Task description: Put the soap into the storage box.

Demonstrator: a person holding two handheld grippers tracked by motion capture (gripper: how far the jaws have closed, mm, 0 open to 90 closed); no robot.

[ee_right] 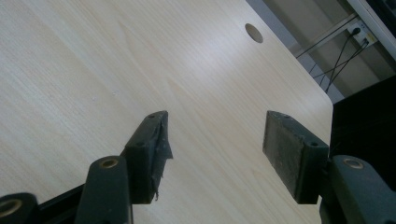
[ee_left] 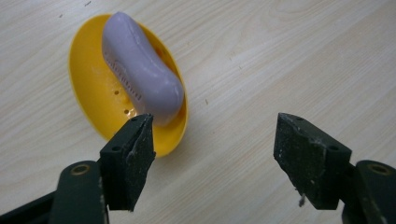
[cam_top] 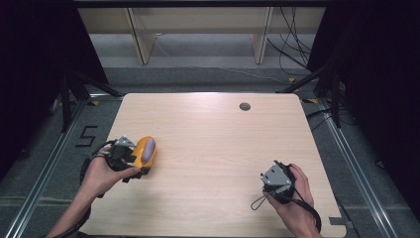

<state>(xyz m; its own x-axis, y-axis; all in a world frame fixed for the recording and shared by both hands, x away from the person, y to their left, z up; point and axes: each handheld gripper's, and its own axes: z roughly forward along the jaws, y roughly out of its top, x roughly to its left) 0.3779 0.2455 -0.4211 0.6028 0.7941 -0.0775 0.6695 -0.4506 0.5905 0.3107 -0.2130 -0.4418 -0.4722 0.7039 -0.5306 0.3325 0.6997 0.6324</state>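
Jaws of both grippers gape wide, empty; left gripper (ee_left: 215, 144) beside soap dish (ee_left: 88, 88).

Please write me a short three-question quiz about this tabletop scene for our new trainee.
1. True or false: the purple soap bar lies in the yellow dish.
2. Which hand-held gripper is nearest the dish? A) left hand-held gripper B) right hand-held gripper
3. In the left gripper view, are the jaws open or shut?

Key:
1. True; the bar rests inside the dish on the wooden table.
2. A; its jaws hang just beside the dish rim.
3. Open, with bare table between them.
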